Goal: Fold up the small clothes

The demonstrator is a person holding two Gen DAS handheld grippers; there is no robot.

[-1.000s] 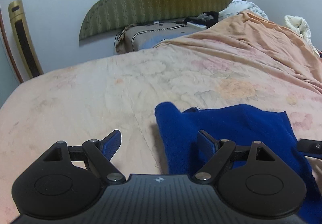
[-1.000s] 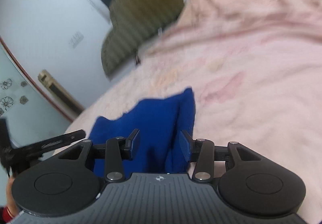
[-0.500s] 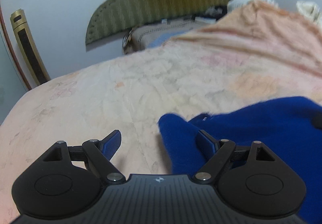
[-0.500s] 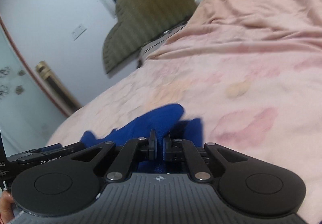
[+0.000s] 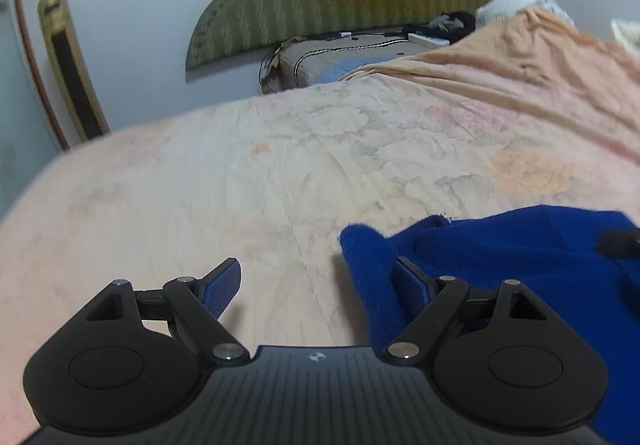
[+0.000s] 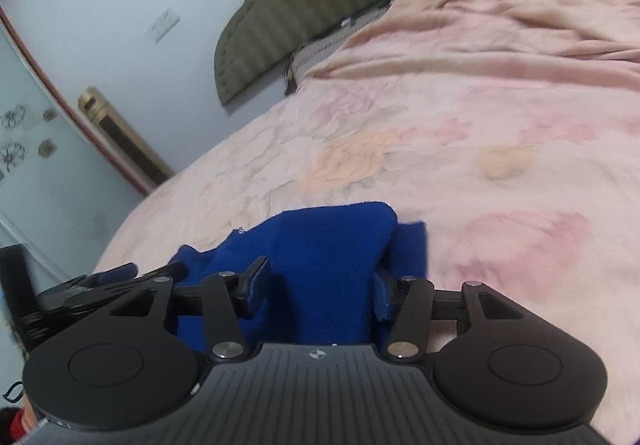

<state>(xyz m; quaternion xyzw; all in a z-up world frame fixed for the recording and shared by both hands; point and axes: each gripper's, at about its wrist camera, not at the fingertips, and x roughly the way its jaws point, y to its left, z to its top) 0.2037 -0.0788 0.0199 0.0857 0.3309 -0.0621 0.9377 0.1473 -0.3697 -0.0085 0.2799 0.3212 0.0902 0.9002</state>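
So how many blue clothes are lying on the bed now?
1. The blue cloth lies on the pink bedsheet, between the open fingers of the right hand-held gripper. More could be hidden under its folds.

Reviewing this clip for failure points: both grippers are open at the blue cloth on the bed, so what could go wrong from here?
1. The blue cloth lies bunched, with a raised fold between the right gripper fingers; closing might pinch several layers.
2. The left gripper has cloth over one finger only; it may miss the edge.
3. The soft bedspread could get caught too.
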